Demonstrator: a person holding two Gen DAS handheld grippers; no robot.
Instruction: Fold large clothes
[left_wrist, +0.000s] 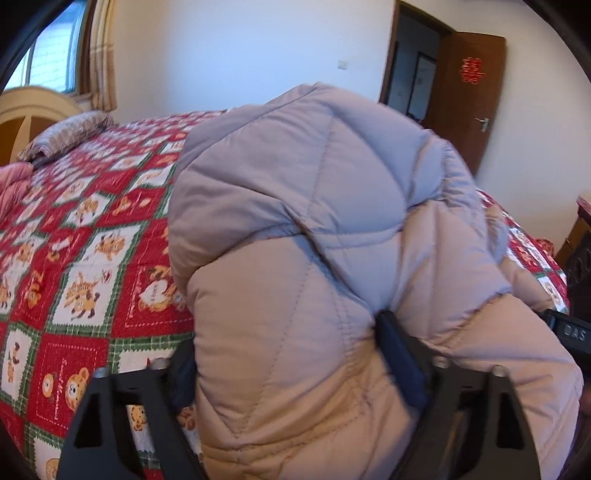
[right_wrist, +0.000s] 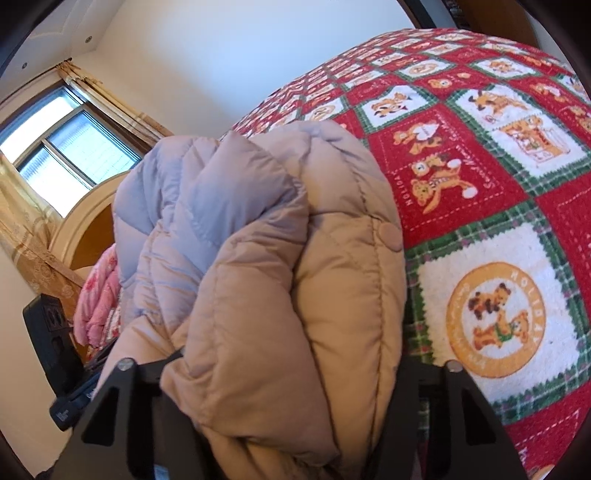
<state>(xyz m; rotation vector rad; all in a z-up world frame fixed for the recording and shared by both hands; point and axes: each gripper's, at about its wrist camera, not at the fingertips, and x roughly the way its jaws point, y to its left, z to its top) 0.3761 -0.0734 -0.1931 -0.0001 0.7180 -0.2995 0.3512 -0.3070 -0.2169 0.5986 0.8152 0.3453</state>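
Quilted beige coat (left_wrist: 314, 240) is bulging up over the bed's teddy-bear quilt (left_wrist: 92, 258) as I am gripping it from both ends. My left hand-held gripper (left_wrist: 291, 354) is pinching a thick fold; my right hand-held gripper (right_wrist: 291, 369) is squeezing the bunched edge by its snap button (right_wrist: 390, 236).

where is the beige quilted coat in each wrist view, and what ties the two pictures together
Left wrist view: the beige quilted coat fills the centre and lower right, bunched between the left tongs.
Right wrist view: the coat fills the centre and bottom, bunched between the right tongs.
Shared landmark: the red teddy-bear bedspread, left of the coat in the left wrist view, right of it in the right wrist view.
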